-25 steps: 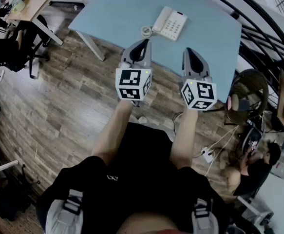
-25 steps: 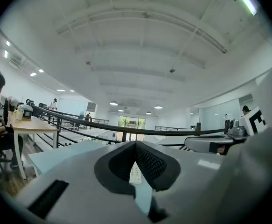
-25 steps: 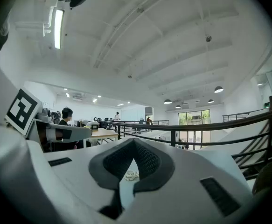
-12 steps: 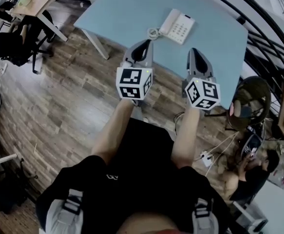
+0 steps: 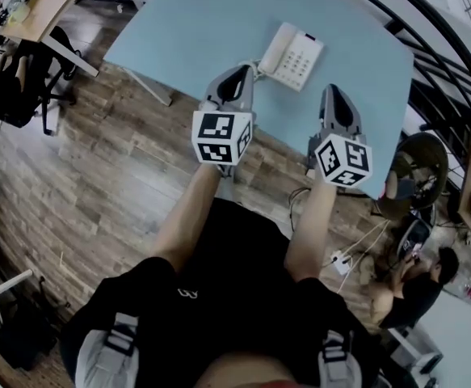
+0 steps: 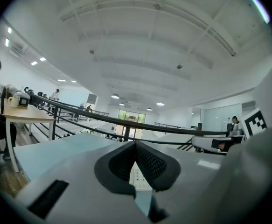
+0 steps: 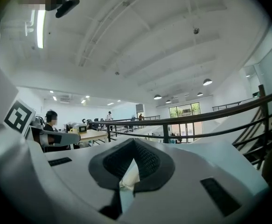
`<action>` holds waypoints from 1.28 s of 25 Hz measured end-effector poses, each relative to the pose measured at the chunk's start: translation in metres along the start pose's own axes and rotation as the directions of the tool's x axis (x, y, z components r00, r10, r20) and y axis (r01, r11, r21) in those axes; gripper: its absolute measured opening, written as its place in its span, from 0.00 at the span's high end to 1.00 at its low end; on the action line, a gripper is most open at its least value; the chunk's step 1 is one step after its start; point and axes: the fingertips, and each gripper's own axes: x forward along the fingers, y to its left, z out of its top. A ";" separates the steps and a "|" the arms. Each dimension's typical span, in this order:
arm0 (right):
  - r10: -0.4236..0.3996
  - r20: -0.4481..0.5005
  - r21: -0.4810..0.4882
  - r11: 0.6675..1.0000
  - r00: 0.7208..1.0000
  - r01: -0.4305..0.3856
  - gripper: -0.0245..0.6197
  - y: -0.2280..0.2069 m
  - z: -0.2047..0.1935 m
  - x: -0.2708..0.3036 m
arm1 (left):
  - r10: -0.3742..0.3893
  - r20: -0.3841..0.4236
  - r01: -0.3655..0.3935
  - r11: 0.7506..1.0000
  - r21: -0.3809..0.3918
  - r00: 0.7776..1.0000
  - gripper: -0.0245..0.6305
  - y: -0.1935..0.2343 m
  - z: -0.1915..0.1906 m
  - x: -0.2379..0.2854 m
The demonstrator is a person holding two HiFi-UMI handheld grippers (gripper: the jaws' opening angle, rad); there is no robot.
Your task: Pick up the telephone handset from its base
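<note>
A white telephone [image 5: 295, 56] lies on the light blue table [image 5: 187, 23], with its handset [image 5: 275, 45] resting along the base's left side and a coiled cord [image 5: 250, 65] at its near left corner. My left gripper [image 5: 239, 73] is over the table's near edge, just short of the cord; its jaws are shut and empty. My right gripper [image 5: 337, 95] hangs to the near right of the phone, also shut and empty. In the left gripper view the keypad [image 6: 138, 175] shows through the slot below the closed tips [image 6: 136, 144]. The right gripper [image 7: 135, 142] points level, and a white shape shows through its slot.
A black railing [image 5: 429, 63] curves behind and to the right of the table. A wooden desk [image 5: 45, 2] with office chairs [image 5: 9, 87] stands at the far left. A person [image 5: 417, 285] sits low on the right, near a power strip and cables [image 5: 344, 259] on the wood floor.
Both grippers have moved forward over the table's near edge, toward the telephone. The phone now lies closer to their tips. Both pairs of jaws stayed shut.
</note>
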 end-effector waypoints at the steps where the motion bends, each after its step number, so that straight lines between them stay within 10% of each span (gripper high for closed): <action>1: -0.011 -0.008 0.005 1.000 1.000 0.011 0.97 -0.007 -0.002 0.013 | -0.005 -0.010 0.005 1.000 -0.006 1.000 0.96 0.007 -0.001 0.015; 17: 0.012 -0.052 -0.024 1.000 0.999 -0.013 0.97 -0.012 0.000 0.240 | -0.098 -0.108 0.097 0.995 -0.009 0.989 0.96 0.123 0.015 0.203; 32: 0.099 -0.250 0.094 0.993 0.963 -0.077 0.95 -0.056 -0.060 0.264 | -0.119 -0.144 0.113 0.993 -0.046 0.982 0.96 0.106 -0.003 0.259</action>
